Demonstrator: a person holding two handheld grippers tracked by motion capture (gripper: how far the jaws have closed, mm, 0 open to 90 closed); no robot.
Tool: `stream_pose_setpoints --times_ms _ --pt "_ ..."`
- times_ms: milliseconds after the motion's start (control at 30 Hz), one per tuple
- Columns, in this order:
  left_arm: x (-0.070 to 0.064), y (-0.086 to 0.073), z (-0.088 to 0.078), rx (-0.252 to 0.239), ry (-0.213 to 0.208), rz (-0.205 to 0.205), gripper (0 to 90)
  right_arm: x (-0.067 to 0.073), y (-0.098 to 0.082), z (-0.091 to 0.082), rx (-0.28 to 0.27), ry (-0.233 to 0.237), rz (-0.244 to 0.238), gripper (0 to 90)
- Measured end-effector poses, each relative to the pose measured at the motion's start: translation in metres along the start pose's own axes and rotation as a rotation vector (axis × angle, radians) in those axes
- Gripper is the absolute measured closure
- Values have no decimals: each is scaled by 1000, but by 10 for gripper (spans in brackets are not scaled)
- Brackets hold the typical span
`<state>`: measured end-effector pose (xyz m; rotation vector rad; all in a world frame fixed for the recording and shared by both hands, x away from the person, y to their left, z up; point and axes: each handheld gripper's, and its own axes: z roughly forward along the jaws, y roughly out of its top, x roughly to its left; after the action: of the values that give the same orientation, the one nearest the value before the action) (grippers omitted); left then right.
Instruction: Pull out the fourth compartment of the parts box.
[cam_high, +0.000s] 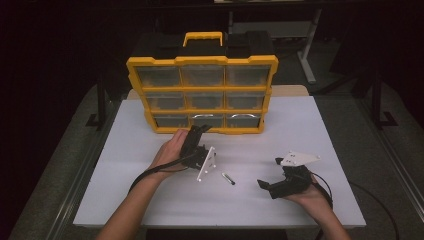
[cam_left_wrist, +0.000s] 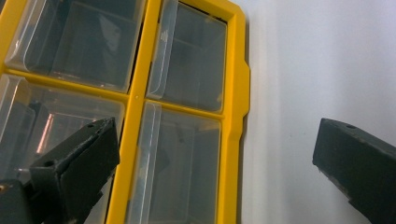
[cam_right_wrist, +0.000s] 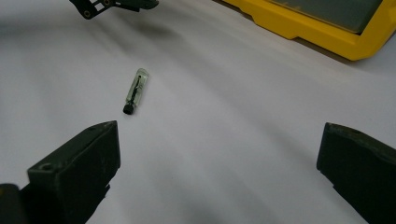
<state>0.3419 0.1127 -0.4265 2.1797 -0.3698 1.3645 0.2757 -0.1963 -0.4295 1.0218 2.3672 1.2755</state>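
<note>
High view: left gripper at the bottom drawers, small vial loose on the table

High view shows the left gripper (cam_high: 200, 131) at the foot of the yellow organizer (cam_high: 202, 95), its tips just at the bottom row beside the middle drawer (cam_high: 208, 120). Its own view shows the jaws spread wide and holding nothing, one over the clear drawer fronts, the other over bare table (cam_left_wrist: 317, 70). Whether a tip touches a drawer I cannot tell.

Behind that hand, a small clear vial (cam_high: 228, 179) with a dark cap lies on its side on the white table, between the two grippers. The right gripper (cam_high: 272, 176) rests near the front right, jaws wide and empty, aimed at the vial (cam_right_wrist: 136, 90), which lies well ahead of them.

Likely risks: the clear drawer fronts are smooth, so a jaw could slip off the lip; a hard pull might drag the whole organizer forward; and the left forearm or trailing cable could nudge the round vial and set it rolling
</note>
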Motion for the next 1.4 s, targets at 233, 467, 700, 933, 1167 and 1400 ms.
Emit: stream_pose_setpoints --times_ms 233,467,700,933,1167,1400 --pt "-1 1 0 6 24 46 8 0 0 0 3 0 -3 0" --pt "-5 -1 1 25 36 93 9 0 0 0 2 -1 -2 0" --pt "-6 -1 1 26 69 143 9 0 -1 0 3 -3 -2 0" --pt "-8 -1 1 26 88 176 9 0 0 0 6 -2 -5 0" --pt "-5 -2 -1 30 112 175 8 0 0 -1 7 -3 -5 0" --pt "-2 -6 -3 40 136 178 8 -1 -1 0 5 -4 -4 0"
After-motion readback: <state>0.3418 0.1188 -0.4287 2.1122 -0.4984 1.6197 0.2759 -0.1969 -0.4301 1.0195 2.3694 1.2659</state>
